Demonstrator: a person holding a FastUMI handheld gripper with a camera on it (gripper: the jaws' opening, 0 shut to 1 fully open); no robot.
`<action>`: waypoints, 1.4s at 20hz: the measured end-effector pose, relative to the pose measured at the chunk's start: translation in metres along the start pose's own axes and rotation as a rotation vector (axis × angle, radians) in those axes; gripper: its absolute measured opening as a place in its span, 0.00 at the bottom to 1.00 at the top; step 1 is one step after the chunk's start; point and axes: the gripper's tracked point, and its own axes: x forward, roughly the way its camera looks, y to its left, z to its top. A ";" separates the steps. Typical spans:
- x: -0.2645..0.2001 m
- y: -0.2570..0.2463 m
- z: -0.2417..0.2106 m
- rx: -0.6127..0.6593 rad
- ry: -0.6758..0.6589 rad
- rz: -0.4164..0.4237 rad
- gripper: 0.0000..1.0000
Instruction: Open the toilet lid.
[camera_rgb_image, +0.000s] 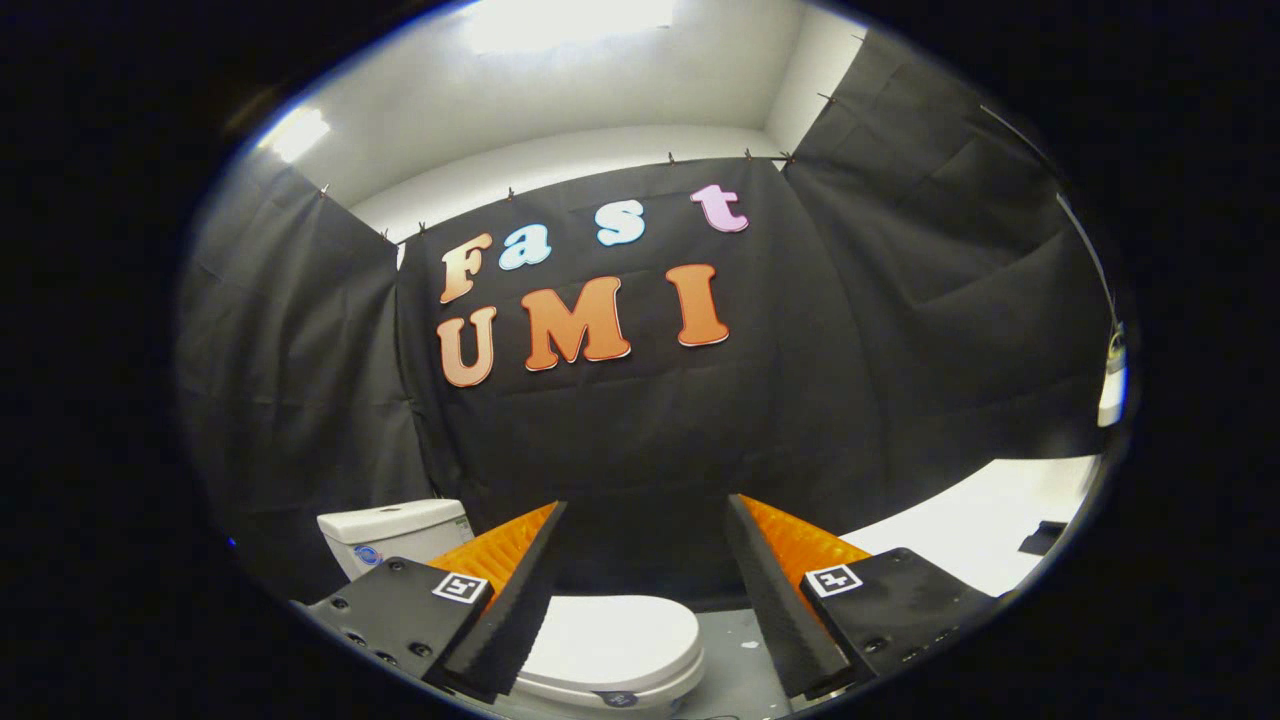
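The gripper hangs with its two fingers spread wide, released and holding nothing. Below and between them sits the toilet lid, down flat and closed on the bowl, nearer the left finger. Behind the lid stands the tank. The risk, as I judge it: the smooth, rounded lid edge could slip off a finger and drop back. Count: one lid, one tank, two fingers.
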 end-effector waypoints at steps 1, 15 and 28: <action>0.006 0.002 -0.010 0.015 0.014 0.005 0.98; 0.010 0.022 -0.226 0.435 0.385 0.059 0.98; -0.015 -0.009 -0.358 0.854 0.698 -0.094 0.98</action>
